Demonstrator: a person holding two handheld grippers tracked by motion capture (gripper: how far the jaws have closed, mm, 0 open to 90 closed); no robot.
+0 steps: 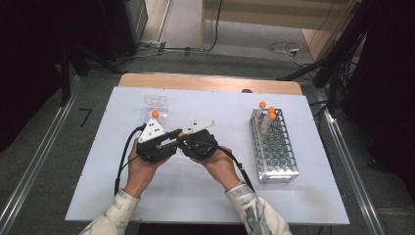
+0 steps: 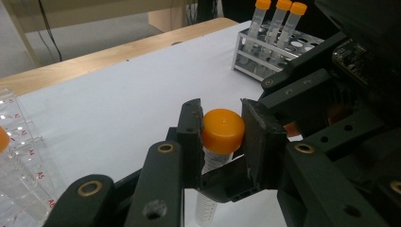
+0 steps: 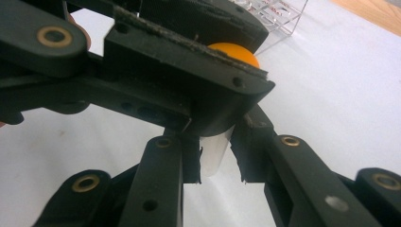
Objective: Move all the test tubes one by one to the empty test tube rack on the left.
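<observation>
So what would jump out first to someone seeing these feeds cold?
Probably the two grippers meeting at mid-table on one orange-capped tube: the left gripper clamps its cap, and the right gripper grips the clear body below. Next, the metal rack to the right, with three more orange-capped tubes at its far end. A clear plastic rack sits beyond the hands.

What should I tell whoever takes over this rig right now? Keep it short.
Left gripper: shut on the orange cap of a tube.
Right gripper: shut on the same tube's clear body, below the cap.
The tube is held above the white table, between the clear rack and the metal rack.
Done: three capped tubes stand in the metal rack; one stands in the clear rack.
Left: probably finish the cap work and rack this tube.
</observation>
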